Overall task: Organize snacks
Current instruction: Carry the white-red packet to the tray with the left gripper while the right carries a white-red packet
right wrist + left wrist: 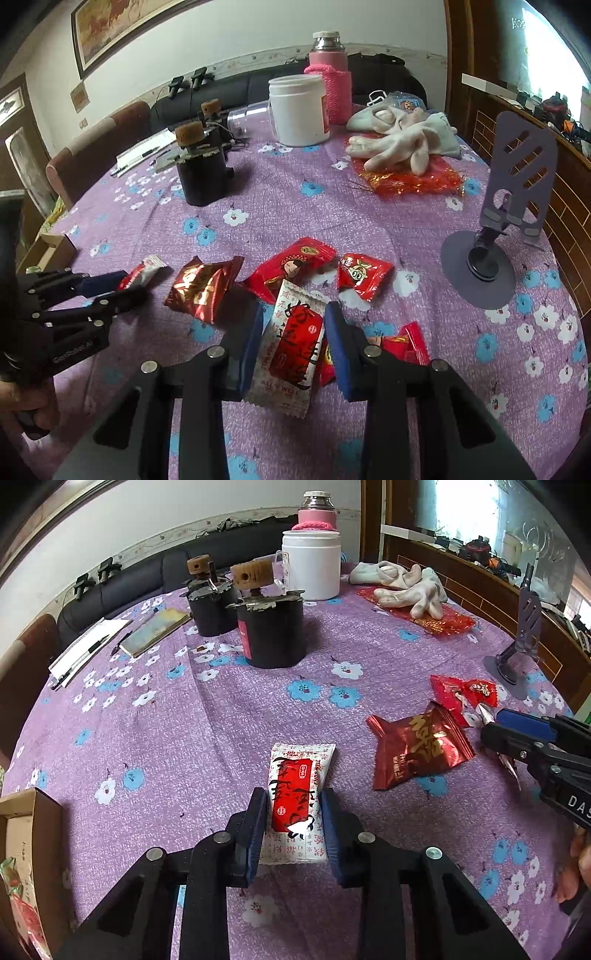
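- Left gripper (294, 814): jaws clamped on a white-and-red snack packet (300, 789) over the purple floral table (207, 723).
- Right gripper (293, 341): jaws clamped on a matching white-and-red packet (290, 347).
- Dark red foil packet (419, 751) lies at the left packet's 2 o'clock.
- Cardboard box (35, 853) sits at 9 o'clock.

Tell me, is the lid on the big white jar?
Yes, the white jar stands upright on the table with its white lid closed on top, in front of the pink thermos.

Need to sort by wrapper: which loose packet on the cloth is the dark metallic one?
The dark red foil packet with gold lettering, lying free between the two grippers. The other loose packets are bright red with cartoon faces.
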The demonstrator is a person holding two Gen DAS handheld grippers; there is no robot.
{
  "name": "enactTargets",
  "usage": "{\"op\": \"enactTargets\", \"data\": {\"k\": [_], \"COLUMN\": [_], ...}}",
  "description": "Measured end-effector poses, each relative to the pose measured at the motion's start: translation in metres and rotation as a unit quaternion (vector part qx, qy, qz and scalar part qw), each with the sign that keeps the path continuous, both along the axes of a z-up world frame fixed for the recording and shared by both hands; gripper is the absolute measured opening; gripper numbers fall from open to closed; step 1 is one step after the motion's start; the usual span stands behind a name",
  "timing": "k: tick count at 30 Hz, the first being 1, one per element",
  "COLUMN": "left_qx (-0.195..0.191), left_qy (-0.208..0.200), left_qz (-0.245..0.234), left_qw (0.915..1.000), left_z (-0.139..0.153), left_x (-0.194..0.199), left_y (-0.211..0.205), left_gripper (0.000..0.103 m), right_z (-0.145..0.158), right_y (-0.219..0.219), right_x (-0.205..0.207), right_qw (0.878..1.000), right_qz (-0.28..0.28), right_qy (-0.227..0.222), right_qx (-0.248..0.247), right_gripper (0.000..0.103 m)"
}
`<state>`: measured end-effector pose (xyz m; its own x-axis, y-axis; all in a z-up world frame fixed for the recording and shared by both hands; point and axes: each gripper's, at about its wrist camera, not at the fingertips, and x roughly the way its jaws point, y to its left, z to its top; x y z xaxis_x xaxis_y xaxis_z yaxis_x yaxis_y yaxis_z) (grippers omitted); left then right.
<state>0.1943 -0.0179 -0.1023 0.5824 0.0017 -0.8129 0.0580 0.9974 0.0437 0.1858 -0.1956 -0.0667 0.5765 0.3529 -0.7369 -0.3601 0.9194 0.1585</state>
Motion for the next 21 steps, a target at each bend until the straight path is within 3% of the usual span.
{"op": "enactTargets", "data": {"k": [12,21], "left_qx": [-0.061,-0.048], "left_qy": [-0.028,-0.077], "left_qz": [0.028,0.083], "left_qw": [0.9973,0.9924], "left_z": [0.017,0.051], "left_x": [-0.028,-0.07], "left_y": [0.022,0.049], "left_gripper": [0.024,0.024], "right_z": [0.016,0.04], "right_y": [-0.003,0.037], "right_x": [-0.026,-0.055], "right_qw": [1.0,0.997], "right_qz": [0.006,0.056], "right_qy": [-0.011,-0.036], "right_qx": [0.029,0.03], "right_gripper": [0.033,0.033]}}
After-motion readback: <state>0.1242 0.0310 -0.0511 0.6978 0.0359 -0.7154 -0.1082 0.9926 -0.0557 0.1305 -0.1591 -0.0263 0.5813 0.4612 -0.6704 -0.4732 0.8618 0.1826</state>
